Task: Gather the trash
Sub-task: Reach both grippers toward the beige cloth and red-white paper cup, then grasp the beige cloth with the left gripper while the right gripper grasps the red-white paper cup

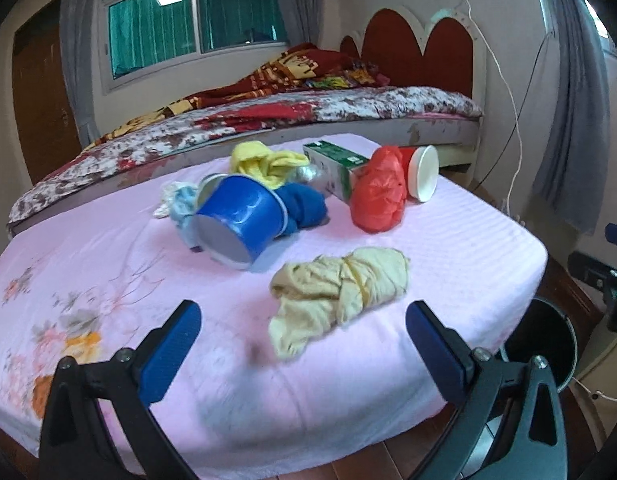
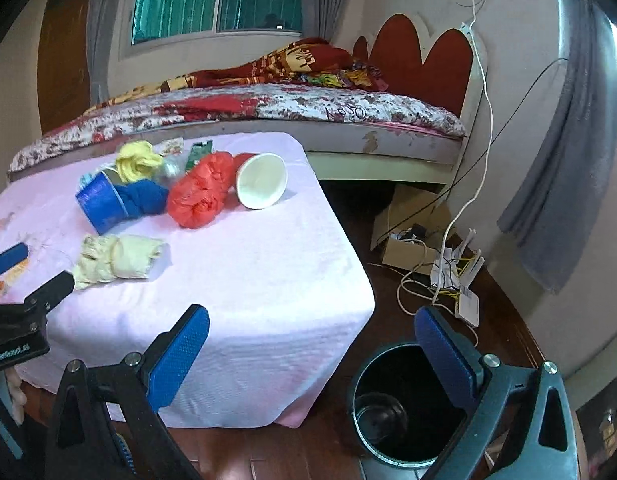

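So both grippers are just hanging over the near edge of the tabletop point(image 1: 488, 240), which has a pink sheet on it. Left gripper point(image 1: 303, 332) has its fingers spread wide with nothing between them, and the pale yellow rag point(image 1: 340, 292) lies on the sheet just past them, low centre of the left view. Right gripper point(image 2: 311, 340) is the same deal, fingers splayed apart and empty, sitting over the table corner with the black bin point(image 2: 400, 404) on the floor below, lower right of its frame.

The rest of the trash is bunched up mid-table: a blue cup point(image 1: 240, 220) on its side, a blue cloth point(image 1: 304, 204) touching it, a light blue wad point(image 1: 180, 208) on the cup's left. Behind those, a yellow rag point(image 1: 260, 162) and a green carton point(image 1: 336, 168). A red bag point(image 1: 378, 190) leans against the carton's end, and a red cup point(image 1: 422, 174) with a white inside lies tipped over right beside it.

A bed point(image 1: 268, 116) fills the background.
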Action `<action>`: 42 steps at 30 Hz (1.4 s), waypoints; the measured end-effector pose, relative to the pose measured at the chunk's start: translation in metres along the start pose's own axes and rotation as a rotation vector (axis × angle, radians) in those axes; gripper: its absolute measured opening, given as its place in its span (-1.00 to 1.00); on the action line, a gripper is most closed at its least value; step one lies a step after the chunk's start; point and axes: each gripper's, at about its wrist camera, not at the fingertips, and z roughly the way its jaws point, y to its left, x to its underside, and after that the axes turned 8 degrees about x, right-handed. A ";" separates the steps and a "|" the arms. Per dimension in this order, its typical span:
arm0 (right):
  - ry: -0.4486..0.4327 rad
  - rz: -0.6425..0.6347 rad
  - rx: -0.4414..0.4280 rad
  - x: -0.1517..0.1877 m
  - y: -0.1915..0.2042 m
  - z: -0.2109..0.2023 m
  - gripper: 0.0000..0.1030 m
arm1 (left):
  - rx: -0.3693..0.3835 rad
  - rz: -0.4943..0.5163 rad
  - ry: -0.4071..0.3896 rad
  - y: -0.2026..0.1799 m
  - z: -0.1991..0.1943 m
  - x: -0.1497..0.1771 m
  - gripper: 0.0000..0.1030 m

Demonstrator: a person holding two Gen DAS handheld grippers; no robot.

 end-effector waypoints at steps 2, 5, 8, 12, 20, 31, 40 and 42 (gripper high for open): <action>0.019 0.010 0.005 0.000 -0.001 0.012 1.00 | 0.008 -0.015 0.016 -0.001 0.015 -0.003 0.98; 0.052 0.032 0.009 0.001 -0.006 0.034 1.00 | 0.021 -0.023 0.029 -0.005 0.033 -0.008 0.98; 0.071 0.034 0.008 -0.001 -0.008 0.051 1.00 | 0.028 -0.022 0.057 -0.009 0.056 -0.012 0.98; 0.061 0.026 -0.003 -0.013 -0.005 0.068 1.00 | 0.060 -0.046 0.110 -0.006 0.079 -0.018 0.69; 0.036 0.014 -0.073 -0.047 0.016 0.103 1.00 | 0.114 -0.076 0.083 -0.008 0.091 -0.036 -0.06; 0.015 -0.025 -0.202 -0.077 0.055 0.137 0.49 | 0.066 -0.140 0.020 0.015 0.082 -0.043 -0.07; 0.056 -0.058 -0.270 -0.105 0.082 0.173 -0.33 | 0.091 -0.160 0.024 0.020 0.085 -0.046 -0.07; 0.051 -0.065 -0.279 -0.109 0.084 0.175 -0.37 | 0.094 -0.159 0.021 0.019 0.085 -0.046 -0.07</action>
